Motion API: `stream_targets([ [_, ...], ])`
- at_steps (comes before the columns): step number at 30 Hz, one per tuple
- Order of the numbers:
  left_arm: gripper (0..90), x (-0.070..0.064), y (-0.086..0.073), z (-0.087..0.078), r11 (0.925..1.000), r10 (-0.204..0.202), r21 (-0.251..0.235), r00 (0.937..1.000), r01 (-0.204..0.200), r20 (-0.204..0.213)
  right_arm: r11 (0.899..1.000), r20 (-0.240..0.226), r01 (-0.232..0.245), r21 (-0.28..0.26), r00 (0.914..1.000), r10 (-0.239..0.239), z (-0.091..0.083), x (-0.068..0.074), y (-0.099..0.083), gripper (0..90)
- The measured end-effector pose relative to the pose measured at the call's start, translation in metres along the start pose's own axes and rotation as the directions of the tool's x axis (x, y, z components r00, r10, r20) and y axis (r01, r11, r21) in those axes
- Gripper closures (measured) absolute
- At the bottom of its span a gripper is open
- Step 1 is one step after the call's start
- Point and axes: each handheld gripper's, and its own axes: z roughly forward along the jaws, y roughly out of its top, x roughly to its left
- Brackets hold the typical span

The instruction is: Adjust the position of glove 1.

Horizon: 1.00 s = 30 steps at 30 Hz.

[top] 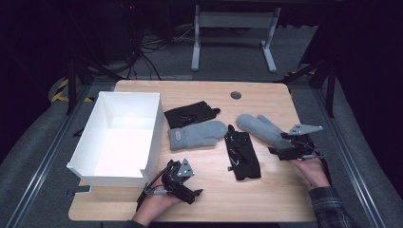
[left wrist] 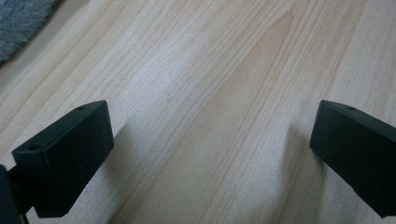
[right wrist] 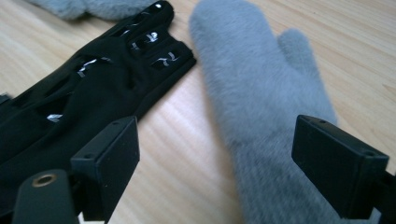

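Two grey fuzzy mittens and two black gloves lie on the wooden table. One grey mitten [top: 197,134] rests mid-table beside a black glove [top: 191,113]. The other grey mitten [top: 263,129] [right wrist: 261,107] lies at the right, and my right gripper [top: 285,145] [right wrist: 215,163] stands open over its cuff end, jaws wide apart. The second black glove [top: 242,154] [right wrist: 84,93] lies just left of that mitten. My left gripper [top: 190,192] [left wrist: 210,154] hovers open over bare wood near the front edge, nothing between its jaws.
A white open box [top: 121,137] stands at the table's left, close to my left gripper. A round grommet [top: 235,95] sits near the far edge. Beyond the table are a white frame leg [top: 196,42] and cables on the floor.
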Motion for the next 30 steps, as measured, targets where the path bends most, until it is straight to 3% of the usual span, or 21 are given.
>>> stream_targets([
  [8,0.1,0.0,0.0,0.0,1.0,0.0,0.0,1.0,0.0,0.0,1.0,-0.009,-0.008,-0.007,0.9999,0.008,0.016,-0.013,0.01,26.5],
  [9,0.1,0.0,0.0,0.0,1.0,0.0,0.0,1.0,0.0,0.0,1.0,-0.02,-0.006,-0.016,0.9998,0.006,0.022,-0.015,0.01,34.6],
  [11,0.1,0.0,0.0,0.0,1.0,0.0,0.0,1.0,0.0,0.0,1.0,-0.027,-0.007,-0.011,0.9996,0.007,0.025,-0.015,0.009,36.3],
  [17,0.1,0.0,0.0,0.0,1.0,0.0,0.001,1.0,0.0,-0.002,1.0,0.011,0.018,0.025,0.9998,-0.018,0.036,-0.019,0.005,57.4],
  [22,0.1,0.0,0.0,0.0,1.0,-0.001,0.0,1.0,0.001,0.0,0.997,0.043,0.051,0.059,0.9976,-0.054,0.042,-0.017,0.003,69.0],
  [30,0.2,0.0,0.001,0.001,1.0,-0.004,-0.004,1.0,0.004,0.0,0.998,0.045,0.036,0.056,0.9983,-0.038,0.041,-0.017,0.003,81.7],
])
